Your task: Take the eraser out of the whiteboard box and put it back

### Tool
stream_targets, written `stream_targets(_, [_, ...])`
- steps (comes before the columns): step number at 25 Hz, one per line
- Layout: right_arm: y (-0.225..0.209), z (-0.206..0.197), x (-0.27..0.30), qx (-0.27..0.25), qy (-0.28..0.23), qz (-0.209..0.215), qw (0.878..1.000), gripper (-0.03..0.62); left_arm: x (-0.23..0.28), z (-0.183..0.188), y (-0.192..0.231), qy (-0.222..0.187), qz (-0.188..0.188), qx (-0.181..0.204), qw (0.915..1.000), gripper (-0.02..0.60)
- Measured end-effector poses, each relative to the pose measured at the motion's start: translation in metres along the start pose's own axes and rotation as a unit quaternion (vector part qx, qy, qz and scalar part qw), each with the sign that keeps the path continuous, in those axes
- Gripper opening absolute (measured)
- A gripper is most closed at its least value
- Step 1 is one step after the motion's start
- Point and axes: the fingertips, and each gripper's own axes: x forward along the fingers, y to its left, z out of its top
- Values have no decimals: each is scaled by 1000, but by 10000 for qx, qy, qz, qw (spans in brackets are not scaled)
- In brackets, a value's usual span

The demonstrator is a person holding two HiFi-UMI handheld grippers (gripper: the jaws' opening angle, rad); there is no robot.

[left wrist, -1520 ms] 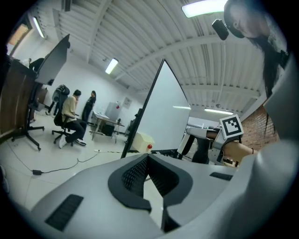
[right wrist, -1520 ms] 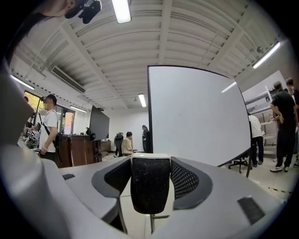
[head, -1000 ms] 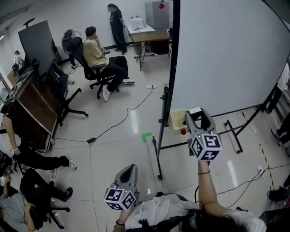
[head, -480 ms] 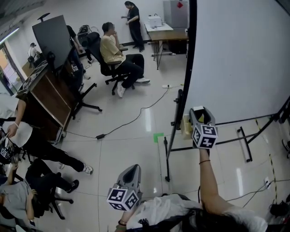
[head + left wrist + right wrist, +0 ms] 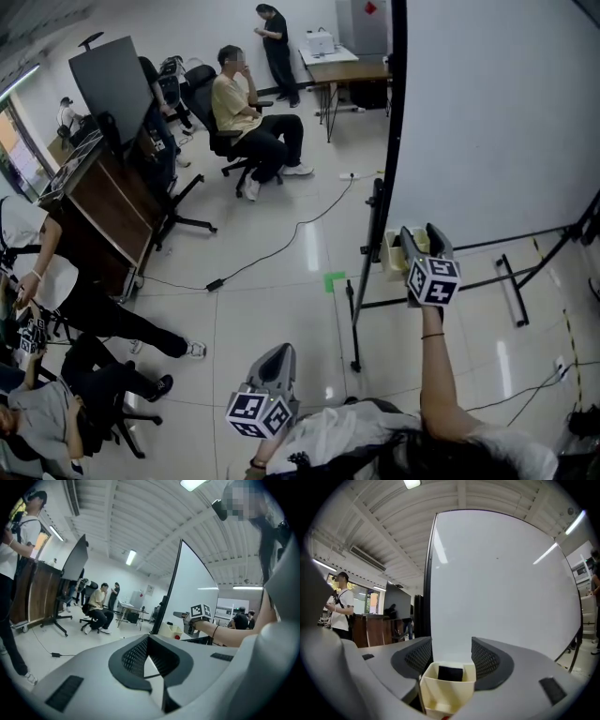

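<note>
Whiteboard box (image 5: 388, 253): cream and open-topped, at the lower left corner of the whiteboard (image 5: 487, 112), beside the black frame post.
Eraser (image 5: 450, 673): dark block standing inside the whiteboard box against its far wall, not lifted out.
Right gripper (image 5: 421, 234): held out almost level at the whiteboard box, with the tips close over it. Jaws wide apart and opening. In the right gripper view the mouth of the box sits between and just below them. Pads clear of both box and eraser, gripping nothing.
Left gripper (image 5: 279, 352): well back from the whiteboard box, low by the person's body, pointing roughly toward it. Jaws drawn together, with nothing between them.
Whiteboard: blank white, rising straight behind the whiteboard box.
Stand leg (image 5: 514, 291): black, on the floor to the right of the whiteboard box in the head view.
Green floor mark (image 5: 333, 280): on the tiles, just left of the whiteboard box in the head view.
Seated person (image 5: 239, 108): in an office chair, well beyond the whiteboard box and across the room.
</note>
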Motion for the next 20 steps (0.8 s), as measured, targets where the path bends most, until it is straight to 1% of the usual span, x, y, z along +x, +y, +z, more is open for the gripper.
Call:
stream_targets(4, [13, 8, -31, 120, -213, 104, 9996, 272, -5, -4, -3, 79, -226, 16, 9997, -11])
stream_targets(7, [20, 9, -58, 241, -318, -78, 9992, 262, -12, -6, -5, 152, -423, 51, 9990, -11])
stream_targets(8, [21, 10, -70, 230, -393, -195, 9988, 225, -15, -8, -6, 186, -491, 49, 9986, -11])
stream_targets(9, [21, 11, -82, 184, -463, -319, 9982, 148, -19, -10, -6, 217, -546, 37, 9983, -11])
stream_targets(11, [23, 11, -104, 71, -504, -533, 9973, 15, -29, -14, -4, 273, -609, 8, 9978, -11])
stream_targets(13, [30, 11, -127, 106, -480, -640, 9967, 0, -40, -18, -1, 334, -649, -9, 9973, -11])
stream_targets(15, [45, 10, -153, 324, -498, -650, 9961, 0, -53, -22, 4, 400, -698, -21, 9968, -11])
stream_targets(18, [86, 4, -193, 639, -505, -456, 9956, 0, -70, -24, 13, 472, -758, 0, 9960, -11])
stream_targets(20, [121, -4, -216, 706, -462, -245, 9961, 0, -79, -25, 17, 505, -826, 35, 9953, -11])
